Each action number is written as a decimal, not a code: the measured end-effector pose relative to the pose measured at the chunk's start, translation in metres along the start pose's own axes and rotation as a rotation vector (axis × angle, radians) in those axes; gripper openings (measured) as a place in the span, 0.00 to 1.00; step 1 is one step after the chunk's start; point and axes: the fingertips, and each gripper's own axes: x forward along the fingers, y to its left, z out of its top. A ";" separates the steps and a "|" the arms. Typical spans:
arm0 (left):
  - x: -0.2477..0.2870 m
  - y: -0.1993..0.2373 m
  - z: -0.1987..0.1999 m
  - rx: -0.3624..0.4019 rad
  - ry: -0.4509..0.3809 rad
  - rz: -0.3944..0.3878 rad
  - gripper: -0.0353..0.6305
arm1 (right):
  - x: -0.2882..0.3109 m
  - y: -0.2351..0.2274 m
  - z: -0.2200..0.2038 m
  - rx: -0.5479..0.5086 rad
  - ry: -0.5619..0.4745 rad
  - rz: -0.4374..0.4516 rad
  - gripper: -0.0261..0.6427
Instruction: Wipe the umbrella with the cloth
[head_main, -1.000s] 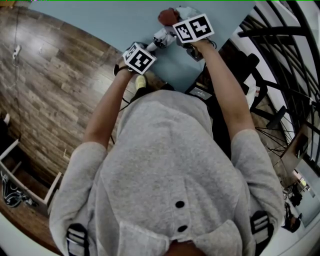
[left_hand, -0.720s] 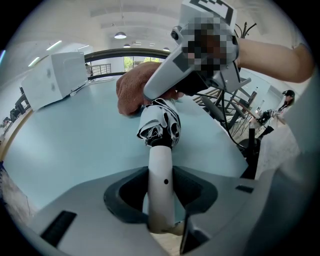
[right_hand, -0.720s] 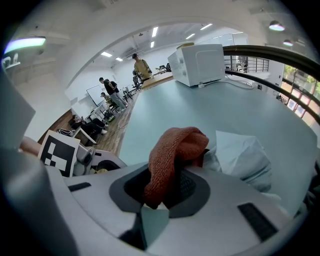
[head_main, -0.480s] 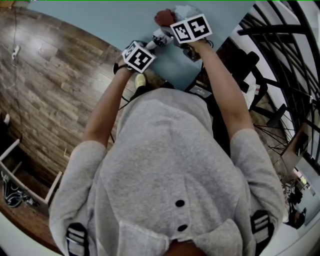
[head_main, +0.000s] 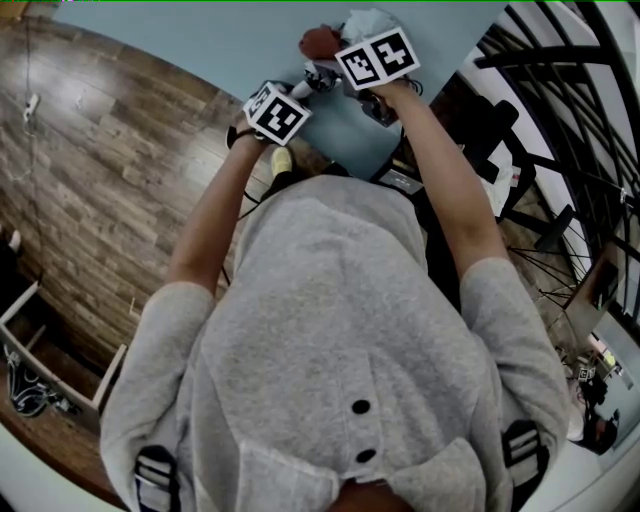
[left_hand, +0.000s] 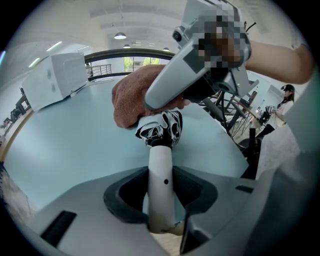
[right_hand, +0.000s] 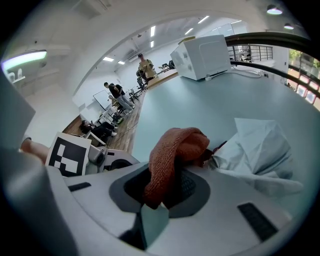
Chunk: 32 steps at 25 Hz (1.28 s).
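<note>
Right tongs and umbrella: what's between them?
The cloth. It is pinched in the right tongs and bunched against the folded canopy of the umbrella. The left gripper view shows this best.

The head view looks steeply down onto the table (head_main: 200, 40); each gripper view sits close behind its jaws, facing across that table. All three share the cloth (head_main: 318, 42).

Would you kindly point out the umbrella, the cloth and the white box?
umbrella (left_hand: 160, 170): left gripper view, on its white handle between the jaws.
cloth (right_hand: 175, 147): right gripper view, on the bunched fold above the jaws.
white box (right_hand: 205, 57): right gripper view, on its side face.
</note>
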 end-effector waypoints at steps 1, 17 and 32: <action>0.000 0.000 0.000 0.001 -0.001 0.000 0.29 | 0.000 0.001 -0.001 0.003 0.003 0.004 0.15; -0.001 0.001 -0.001 0.001 0.002 -0.002 0.29 | -0.012 0.009 -0.026 0.132 0.005 0.160 0.15; 0.000 0.002 -0.002 0.000 0.007 -0.009 0.29 | -0.029 -0.022 -0.062 0.190 0.073 0.146 0.15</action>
